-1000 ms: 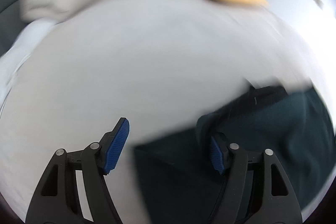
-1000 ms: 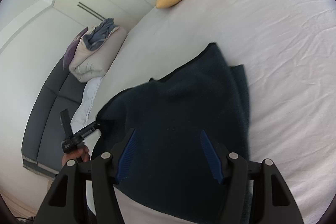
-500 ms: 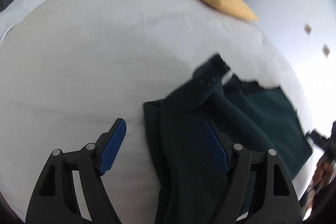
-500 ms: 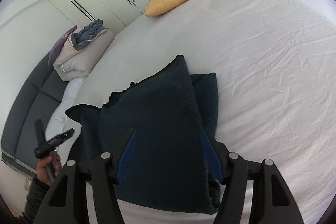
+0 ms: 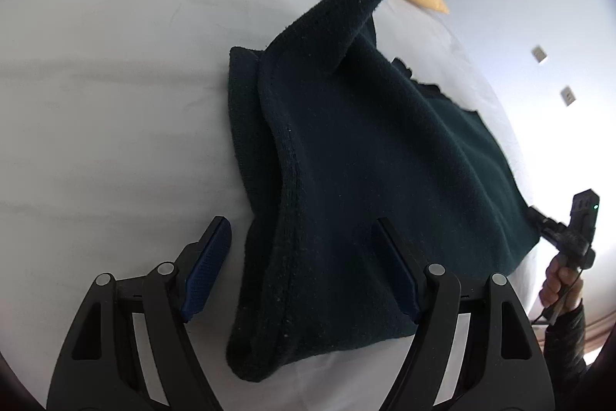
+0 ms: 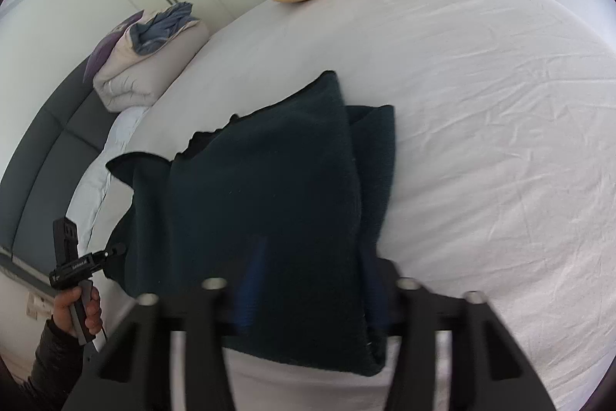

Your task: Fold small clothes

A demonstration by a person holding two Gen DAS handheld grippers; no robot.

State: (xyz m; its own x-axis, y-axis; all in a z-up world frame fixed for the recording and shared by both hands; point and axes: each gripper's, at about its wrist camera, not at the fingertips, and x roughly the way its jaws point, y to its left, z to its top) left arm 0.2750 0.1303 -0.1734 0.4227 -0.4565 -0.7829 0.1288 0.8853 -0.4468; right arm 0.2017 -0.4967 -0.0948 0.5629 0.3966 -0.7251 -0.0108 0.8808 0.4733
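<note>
Dark green sweater (image 5: 369, 172) lying partly folded on the white bed (image 5: 115, 95).
Left gripper (image 5: 304, 268) is hovering with jaws wide apart over its near edge; right gripper (image 6: 308, 299) is blurring, so its jaws cannot be read.

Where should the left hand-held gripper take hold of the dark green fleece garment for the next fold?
Probably the thick stitched edge of the dark green fleece garment, which runs between the open left hand-held gripper fingers. Come straight down from above: that ridge stands raised off the white bed sheet, so the pads can close across it.
</note>
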